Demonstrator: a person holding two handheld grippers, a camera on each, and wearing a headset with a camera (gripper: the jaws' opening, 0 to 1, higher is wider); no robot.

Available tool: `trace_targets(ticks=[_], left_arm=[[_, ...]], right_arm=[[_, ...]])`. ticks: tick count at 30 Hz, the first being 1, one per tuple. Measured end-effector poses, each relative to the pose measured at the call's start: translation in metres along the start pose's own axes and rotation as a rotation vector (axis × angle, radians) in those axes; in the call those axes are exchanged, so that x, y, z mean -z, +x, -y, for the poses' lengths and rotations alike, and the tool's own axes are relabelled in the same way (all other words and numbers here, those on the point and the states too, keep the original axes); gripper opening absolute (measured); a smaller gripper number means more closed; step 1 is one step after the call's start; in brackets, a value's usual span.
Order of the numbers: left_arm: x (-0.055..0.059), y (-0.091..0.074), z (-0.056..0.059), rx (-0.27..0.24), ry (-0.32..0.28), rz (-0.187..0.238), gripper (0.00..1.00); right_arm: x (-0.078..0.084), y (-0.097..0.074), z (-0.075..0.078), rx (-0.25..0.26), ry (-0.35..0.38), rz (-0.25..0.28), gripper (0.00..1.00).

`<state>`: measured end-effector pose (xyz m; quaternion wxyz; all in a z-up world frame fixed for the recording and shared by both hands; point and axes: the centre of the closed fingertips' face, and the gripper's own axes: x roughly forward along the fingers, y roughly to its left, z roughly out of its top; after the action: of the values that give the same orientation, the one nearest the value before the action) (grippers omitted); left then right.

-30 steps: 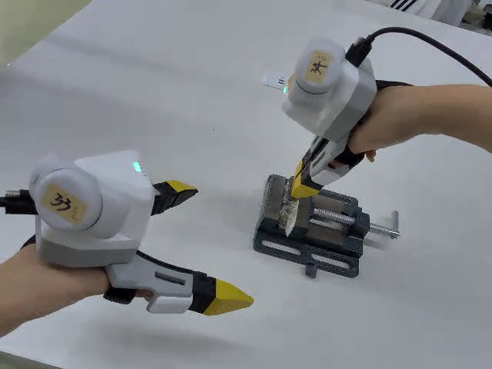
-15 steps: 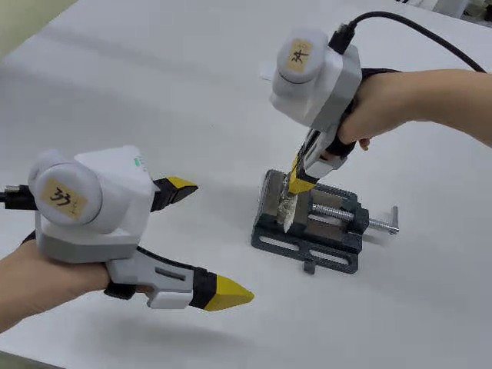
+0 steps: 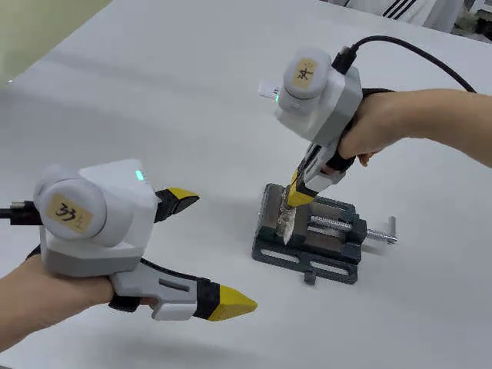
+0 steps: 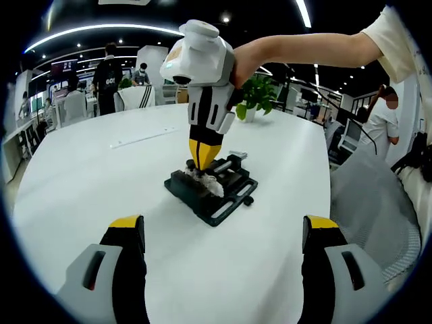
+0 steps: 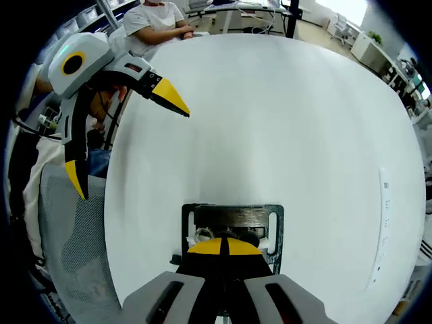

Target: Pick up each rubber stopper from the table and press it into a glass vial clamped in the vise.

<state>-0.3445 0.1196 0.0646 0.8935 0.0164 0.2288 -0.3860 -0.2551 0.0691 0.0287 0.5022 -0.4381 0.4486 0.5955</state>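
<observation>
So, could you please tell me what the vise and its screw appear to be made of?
The vise looks like cast metal with a dark grey matte coating, going by its thick, dull, slotted base. Its screw looks like bare steel, bright and threaded. Neither is certain from looks alone.

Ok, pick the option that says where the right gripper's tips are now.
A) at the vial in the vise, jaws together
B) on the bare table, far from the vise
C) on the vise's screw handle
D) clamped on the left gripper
A: in the head view the right gripper points down, jaws together, with its tips at the vial clamped in the vise.
</observation>
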Motion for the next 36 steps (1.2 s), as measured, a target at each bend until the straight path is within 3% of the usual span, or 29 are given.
trace_targets(ticks=[8,10,14,16,18,21,36], left_arm=[[-0.007,0.002,0.002,-0.004,0.015,0.007,0.96],[-0.008,0.003,0.002,-0.003,0.011,0.008,0.96],[-0.007,0.006,0.003,0.002,0.013,0.003,0.96],[-0.009,0.006,0.005,0.005,0.016,0.003,0.96],[-0.01,0.007,0.005,0.005,0.016,0.004,0.96],[-0.01,0.007,0.003,0.003,0.019,0.002,0.96],[-0.014,0.006,0.003,0.002,0.04,-0.008,0.97]], right_arm=[[-0.002,0.001,-0.001,0.0,0.005,0.022,0.0],[-0.002,0.002,0.0,0.01,-0.031,0.053,0.0],[-0.001,0.0,-0.001,-0.007,0.022,0.155,0.0],[0.0,0.0,-0.002,0.003,-0.011,0.192,0.0],[0.001,0.0,-0.003,0.004,0.022,0.211,0.0],[0.0,0.0,-0.005,0.021,0.013,0.227,0.0],[-0.003,0.002,-0.002,0.04,-0.041,0.122,0.0]])
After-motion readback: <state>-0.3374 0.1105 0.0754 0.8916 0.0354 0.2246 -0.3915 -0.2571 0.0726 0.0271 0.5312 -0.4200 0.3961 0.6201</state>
